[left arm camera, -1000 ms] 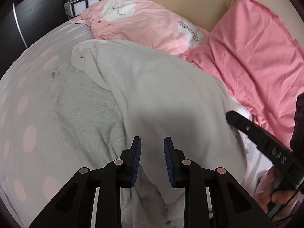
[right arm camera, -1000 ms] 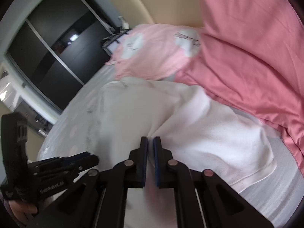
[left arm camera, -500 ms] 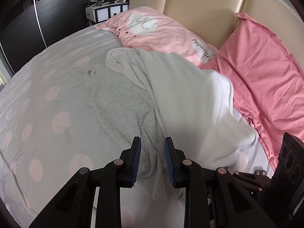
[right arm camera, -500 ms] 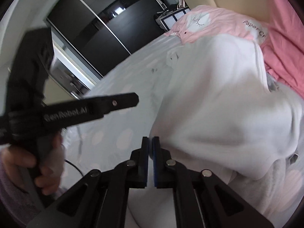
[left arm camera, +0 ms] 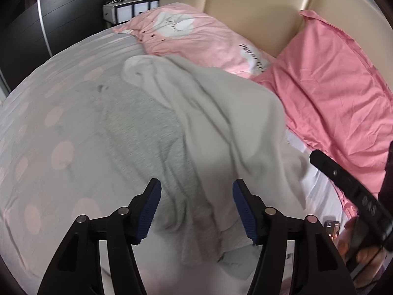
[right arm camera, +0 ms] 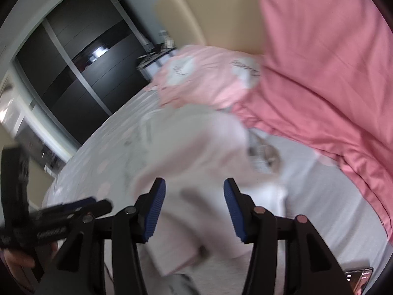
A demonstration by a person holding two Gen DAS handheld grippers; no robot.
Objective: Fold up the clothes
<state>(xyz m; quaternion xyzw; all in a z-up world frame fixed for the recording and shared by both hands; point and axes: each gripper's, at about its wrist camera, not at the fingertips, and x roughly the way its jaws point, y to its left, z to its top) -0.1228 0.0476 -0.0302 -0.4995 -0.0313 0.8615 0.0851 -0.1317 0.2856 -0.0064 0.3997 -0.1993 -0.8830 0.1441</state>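
A white garment point(left arm camera: 221, 127) lies crumpled across the bed, partly covering a grey knit garment point(left arm camera: 145, 132) on its left. My left gripper point(left arm camera: 196, 206) hangs open just above their near ends, with nothing between its blue pads. The right wrist view is blurred. There the white garment point(right arm camera: 196, 152) spreads below my right gripper point(right arm camera: 194, 209), which is open and holds nothing. The right gripper's black handle point(left arm camera: 348, 191) shows at the right of the left wrist view, held by a hand point(left arm camera: 361, 248).
The bed sheet point(left arm camera: 49, 132) is pale with pink dots. A light pink printed pillow point(left arm camera: 201, 36) and a darker pink pillow point(left arm camera: 336, 86) lean on the cream headboard point(left arm camera: 245, 7). A phone point(right arm camera: 358, 279) lies on the sheet at the near right. A dark wardrobe point(right arm camera: 81, 73) stands left.
Both grippers have opened; the right one let go of the white garment, which has dropped onto the bed. The left gripper's jaws went from narrow to wide.
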